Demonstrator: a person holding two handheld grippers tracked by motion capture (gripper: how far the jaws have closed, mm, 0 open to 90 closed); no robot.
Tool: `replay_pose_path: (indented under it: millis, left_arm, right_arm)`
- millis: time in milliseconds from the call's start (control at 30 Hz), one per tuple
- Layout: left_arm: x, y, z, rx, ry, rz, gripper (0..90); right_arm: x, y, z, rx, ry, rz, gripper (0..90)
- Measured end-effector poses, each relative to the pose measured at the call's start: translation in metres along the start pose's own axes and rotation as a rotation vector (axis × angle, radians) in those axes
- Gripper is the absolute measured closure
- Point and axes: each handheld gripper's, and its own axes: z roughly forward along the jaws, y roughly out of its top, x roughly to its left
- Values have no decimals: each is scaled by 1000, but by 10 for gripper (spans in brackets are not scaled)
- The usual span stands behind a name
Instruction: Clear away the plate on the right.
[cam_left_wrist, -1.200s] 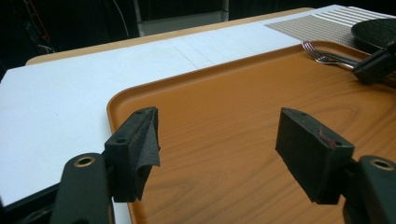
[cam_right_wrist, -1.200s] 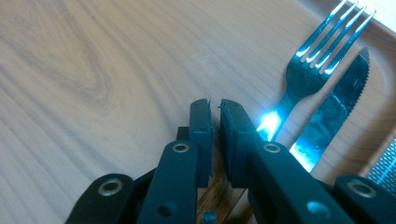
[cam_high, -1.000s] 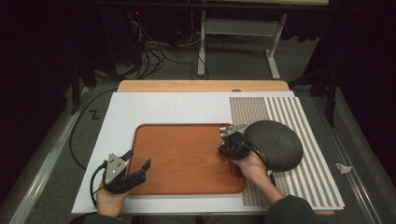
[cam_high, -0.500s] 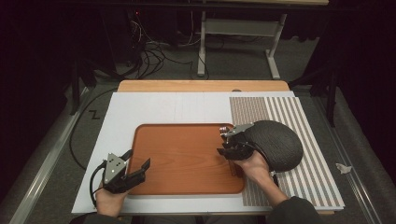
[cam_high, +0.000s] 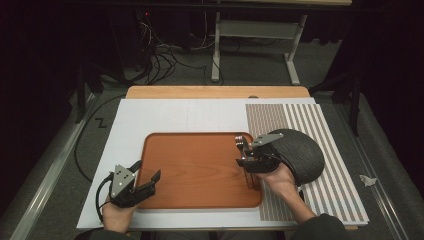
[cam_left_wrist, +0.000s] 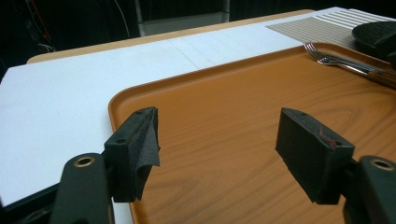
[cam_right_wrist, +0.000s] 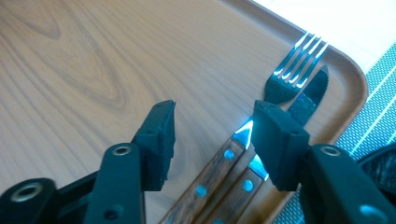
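1. Along the right edge of the tray (cam_high: 195, 175), a fork (cam_right_wrist: 292, 70) and a knife (cam_right_wrist: 306, 105) lie side by side, wooden handles toward the person, tips near the tray's far right corner.
2. Since a second ago the right hand-held gripper (cam_high: 248, 162) has moved a little toward the person and to the left, off the dark round mat (cam_high: 300, 152) and over the cutlery at the tray's edge.
3. Its jaws are spread. In the right gripper view one jaw stands over bare wood and the other sits above the fork's neck, so they do not yet straddle either handle; whether that jaw touches metal I cannot tell.
4. My reading: this is either the start of a pick-up or the moment right after setting the cutlery down. With the jaws open and nothing pinched, both pieces rest on the tray on their own.
5. The left hand-held gripper (cam_high: 140, 182) has not shifted over the last second. It hovers at the tray's near left corner, jaws spread and empty, pointing across the tray toward the fork (cam_left_wrist: 327, 51).
6. The tray sits on a white sheet (cam_high: 165, 117) on the surface; the mat lies on a striped placemat (cam_high: 340, 185) just right of the tray.
7. If a grasp is intended, the right jaws likely need to shift toward the handles and lower before closing.
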Motion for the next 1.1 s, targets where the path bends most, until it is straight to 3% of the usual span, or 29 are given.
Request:
replay_pose_path:
  millis: [233,567,733,800,1100]
  left_arm:
    - [2,0,1,2,-1,-6,298]
    - [-2,0,0,2,3,5,299]
    - [-1,0,1,4,2,0,300]
    - [-1,0,0,1,1,5,300]
    - [-2,0,-1,-3,0,3,300]
  right_arm:
    - [-1,-6,-11,-35,-12,-12,485]
    - [-3,-29,-32,-91,-48,-13,458]
    - [-5,-38,-41,-176,-54,29,477]
    - [-4,-39,-44,-190,-69,20,477]
    - [-4,-58,-57,-200,-86,26,441]
